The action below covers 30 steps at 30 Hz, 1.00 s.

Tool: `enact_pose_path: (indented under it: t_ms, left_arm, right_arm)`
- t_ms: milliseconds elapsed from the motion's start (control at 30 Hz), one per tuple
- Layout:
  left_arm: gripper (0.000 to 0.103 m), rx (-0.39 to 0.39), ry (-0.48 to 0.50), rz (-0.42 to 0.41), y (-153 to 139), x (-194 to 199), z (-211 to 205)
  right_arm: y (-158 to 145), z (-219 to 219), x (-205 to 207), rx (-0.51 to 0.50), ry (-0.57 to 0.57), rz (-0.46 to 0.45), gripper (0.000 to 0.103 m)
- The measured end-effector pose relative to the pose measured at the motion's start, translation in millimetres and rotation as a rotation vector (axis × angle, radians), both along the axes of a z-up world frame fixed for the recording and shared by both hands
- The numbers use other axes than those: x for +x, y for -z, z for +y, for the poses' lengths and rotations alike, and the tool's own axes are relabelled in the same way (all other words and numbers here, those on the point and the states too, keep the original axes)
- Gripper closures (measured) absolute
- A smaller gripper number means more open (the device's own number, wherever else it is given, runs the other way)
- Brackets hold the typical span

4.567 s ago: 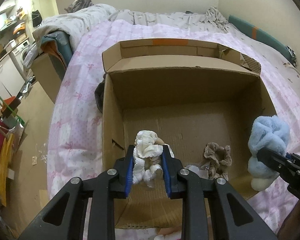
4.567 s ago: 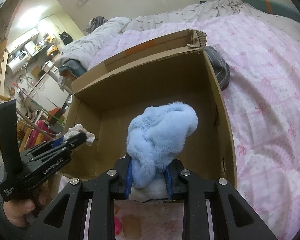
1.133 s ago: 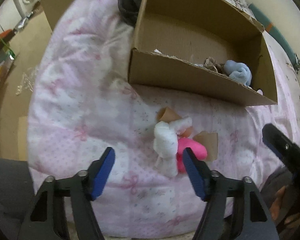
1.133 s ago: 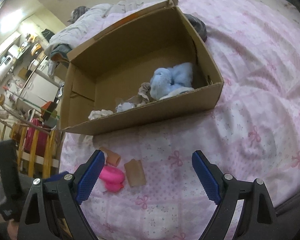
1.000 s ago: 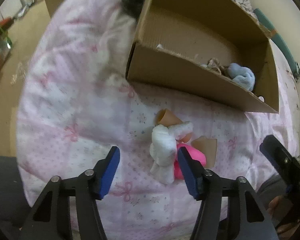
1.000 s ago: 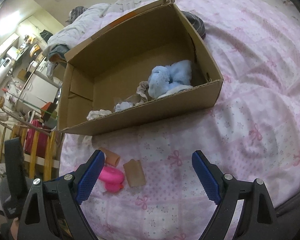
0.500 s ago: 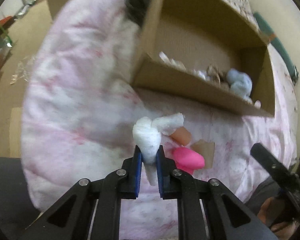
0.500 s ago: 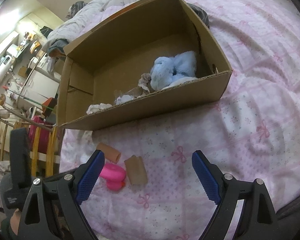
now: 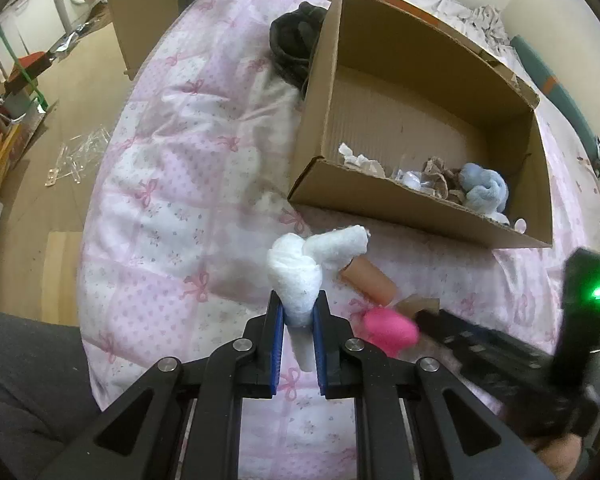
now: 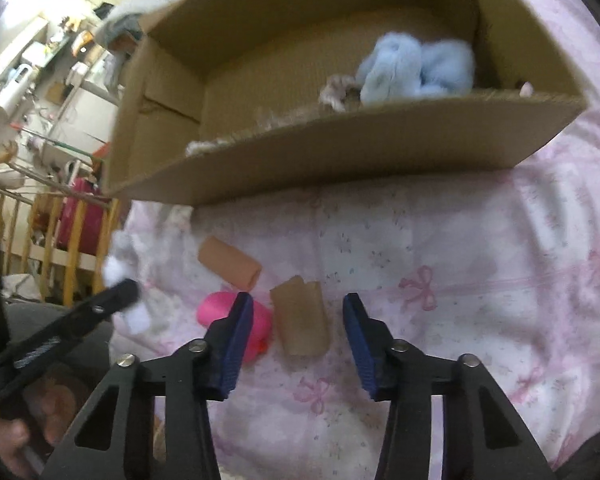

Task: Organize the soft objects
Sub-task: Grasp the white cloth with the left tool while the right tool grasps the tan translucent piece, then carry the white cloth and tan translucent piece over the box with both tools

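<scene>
My left gripper (image 9: 298, 312) is shut on a white fluffy sock (image 9: 300, 276) and holds it above the pink bedspread (image 9: 172, 184), in front of the cardboard box (image 9: 404, 208). My right gripper (image 10: 298, 312) is open, its jaws on either side of a tan flat piece (image 10: 302, 326) on the bed. A pink soft object (image 10: 216, 308) and a tan roll (image 10: 230, 266) lie just left of it. The box holds a blue fluffy item (image 10: 414, 66), a beige scrunchie (image 9: 438, 176) and a white piece (image 9: 356, 159).
A dark garment (image 9: 294, 46) lies beside the box's far left corner. The bed edge drops to a wooden floor (image 9: 32, 184) on the left, with clutter and a second carton (image 9: 144, 8). A grey-clad leg (image 9: 28, 380) is at lower left.
My left gripper closed on the white sock and lifted it off the bed. My right gripper came down and forward and narrowed around the tan flat piece.
</scene>
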<state>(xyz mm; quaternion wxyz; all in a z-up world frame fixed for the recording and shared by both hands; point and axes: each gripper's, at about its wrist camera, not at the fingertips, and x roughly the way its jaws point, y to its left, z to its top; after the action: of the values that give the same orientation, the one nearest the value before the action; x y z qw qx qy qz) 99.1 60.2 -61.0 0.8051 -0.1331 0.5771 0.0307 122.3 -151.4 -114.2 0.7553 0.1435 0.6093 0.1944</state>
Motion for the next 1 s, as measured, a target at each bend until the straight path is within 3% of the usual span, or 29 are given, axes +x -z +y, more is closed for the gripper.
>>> enact_pose_path:
  t_ms: [33, 200, 267, 333, 667, 1000]
  left_arm:
    - [0.091, -0.001, 0.002, 0.000, 0, 0, 0]
    - [0.091, -0.003, -0.005, 0.006, 1, 1, 2]
    - [0.091, 0.001, -0.004, 0.009, 2, 1, 2]
    - [0.091, 0.010, -0.002, 0.006, 2, 1, 2]
    - [0.091, 0.048, 0.006, 0.007, 4, 0, 1]
    - [0.091, 0.093, 0.007, 0.018, 10, -1, 0]
  right_arm:
    - [6, 5, 1, -0.007, -0.017, 0.015, 0.065]
    - [19, 25, -1, -0.097, -0.081, 0.016, 0.066]
    - [16, 30, -3, -0.130, -0.101, -0.016, 0.086]
    - [13, 33, -6, -0.127, -0.119, -0.033, 0.092]
    - [-16, 41, -30, -0.108, -0.122, -0.121, 0.092]
    - [-41, 2, -31, -0.055, 0.011, -0.206, 0.092]
